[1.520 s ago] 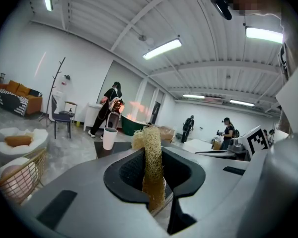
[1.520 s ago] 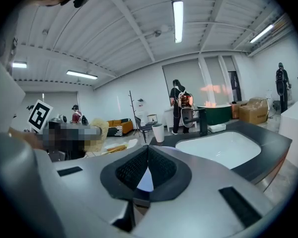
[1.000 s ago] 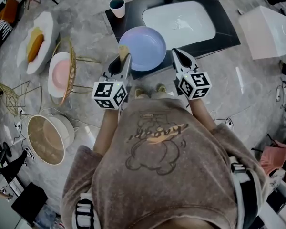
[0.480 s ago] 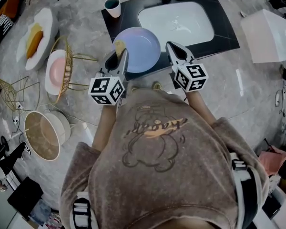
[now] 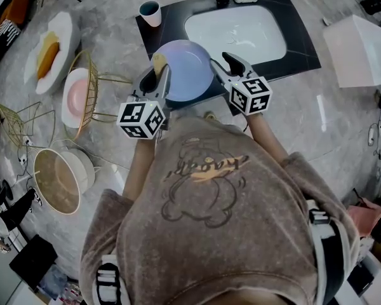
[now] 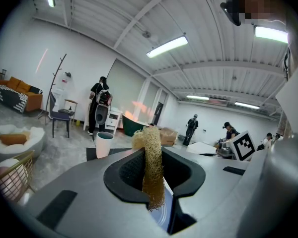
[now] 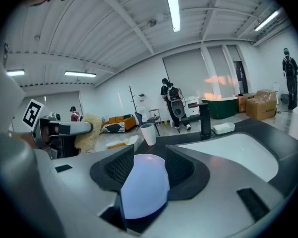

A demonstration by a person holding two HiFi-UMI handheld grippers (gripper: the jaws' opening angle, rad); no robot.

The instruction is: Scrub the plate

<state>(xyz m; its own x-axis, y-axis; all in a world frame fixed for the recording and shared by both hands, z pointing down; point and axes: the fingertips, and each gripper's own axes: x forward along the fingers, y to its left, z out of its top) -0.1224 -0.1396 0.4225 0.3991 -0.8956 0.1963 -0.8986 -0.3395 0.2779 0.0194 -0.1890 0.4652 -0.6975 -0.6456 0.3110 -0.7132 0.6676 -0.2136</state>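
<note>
Position of workpiece: the lavender plate (image 5: 184,65) lies on the black sink surround (image 5: 292,43), just in front of the white basin (image 5: 235,30) and directly ahead of the person. It is round, so no long axis governs the approach. Its face is turned up towards the head view.

Right gripper (image 5: 221,65): reaches in from the plate's right side, pointing ahead and slightly downward. Its jaws have just been opening and stand wide apart. In the right gripper view, the near rim of the plate (image 7: 144,190) occupies the gap between them. The pads do not appear to press on it, though the rim fills the gap so fully that contact on one side cannot be ruled out. This gripper is the nearer one for steadying the plate, and closing it on the rim is probably the next action.

Left gripper (image 5: 160,81): sits at the plate's left rim, nearly level, with its jaws closed on a loofah scrubber (image 6: 151,167). The fibrous strip stands upright across the jaws, and its free end projects above them. In the head view, the loofah scrubber (image 5: 159,61) sits at the plate's left edge. To scrub, it must travel rightward onto the plate's face.
</note>
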